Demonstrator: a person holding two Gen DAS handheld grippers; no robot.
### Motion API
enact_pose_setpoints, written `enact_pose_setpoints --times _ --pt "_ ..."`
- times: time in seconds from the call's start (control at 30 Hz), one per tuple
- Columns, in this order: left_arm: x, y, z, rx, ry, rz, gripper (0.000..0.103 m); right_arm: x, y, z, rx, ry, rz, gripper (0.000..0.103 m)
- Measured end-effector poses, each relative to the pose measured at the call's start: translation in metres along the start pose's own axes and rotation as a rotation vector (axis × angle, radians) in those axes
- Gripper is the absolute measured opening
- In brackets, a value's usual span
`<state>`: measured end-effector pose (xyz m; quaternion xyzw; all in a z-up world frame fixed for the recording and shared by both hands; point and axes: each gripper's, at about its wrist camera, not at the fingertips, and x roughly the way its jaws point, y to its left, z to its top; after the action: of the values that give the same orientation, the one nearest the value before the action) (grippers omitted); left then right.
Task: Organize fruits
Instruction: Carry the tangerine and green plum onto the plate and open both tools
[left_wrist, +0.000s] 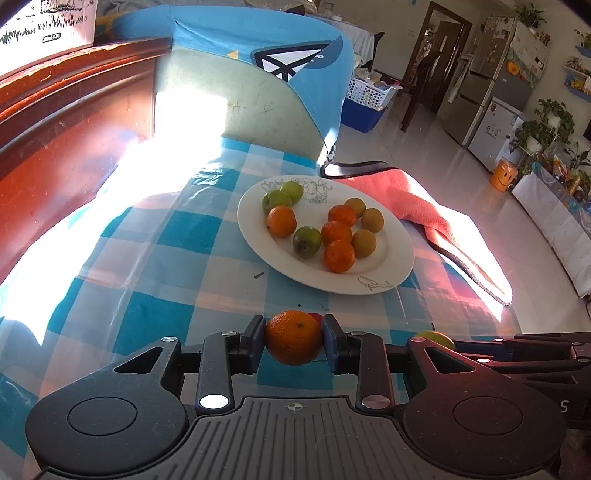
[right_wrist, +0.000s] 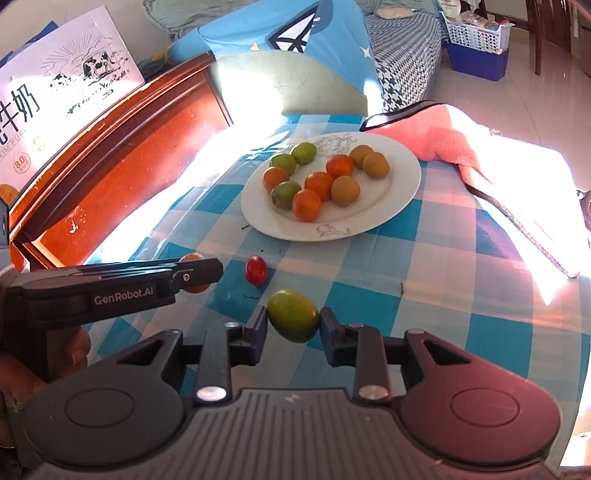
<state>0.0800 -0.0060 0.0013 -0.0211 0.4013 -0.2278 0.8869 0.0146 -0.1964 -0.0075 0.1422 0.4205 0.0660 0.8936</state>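
Note:
A white plate (left_wrist: 395, 266) (right_wrist: 402, 184) holds several oranges, green fruits and brownish fruits on the blue checked tablecloth. My left gripper (left_wrist: 293, 343) is shut on an orange (left_wrist: 293, 341), short of the plate; it shows from the side in the right wrist view (right_wrist: 195, 275). My right gripper (right_wrist: 293, 325) is shut on a green fruit (right_wrist: 293, 315), which peeks out in the left wrist view (left_wrist: 436, 338). A small red tomato (right_wrist: 256, 270) lies on the cloth between the grippers and the plate, mostly hidden behind the orange in the left wrist view (left_wrist: 317, 316).
A pink towel (left_wrist: 413, 206) (right_wrist: 443, 140) drapes over the table's right edge beside the plate. A red-brown wooden headboard (left_wrist: 66, 122) runs along the left. A blue cushion (left_wrist: 258, 44) stands behind the table. A milk carton box (right_wrist: 55, 88) stands at the far left.

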Motion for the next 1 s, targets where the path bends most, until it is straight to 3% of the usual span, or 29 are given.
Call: enact_pose_setpoints --times 0.43,1.0 --pt "0.021 -0.001 0.05 0.03 -0.019 -0.059 0.03 0.011 -0.031 0.066 -0.014 -0.064 -0.017 0.031" --pt "0.076 -0.013 0.088 0.072 -0.013 -0.075 0.03 0.049 -0.046 0.091 -0.014 -0.019 -0.048 0.031"
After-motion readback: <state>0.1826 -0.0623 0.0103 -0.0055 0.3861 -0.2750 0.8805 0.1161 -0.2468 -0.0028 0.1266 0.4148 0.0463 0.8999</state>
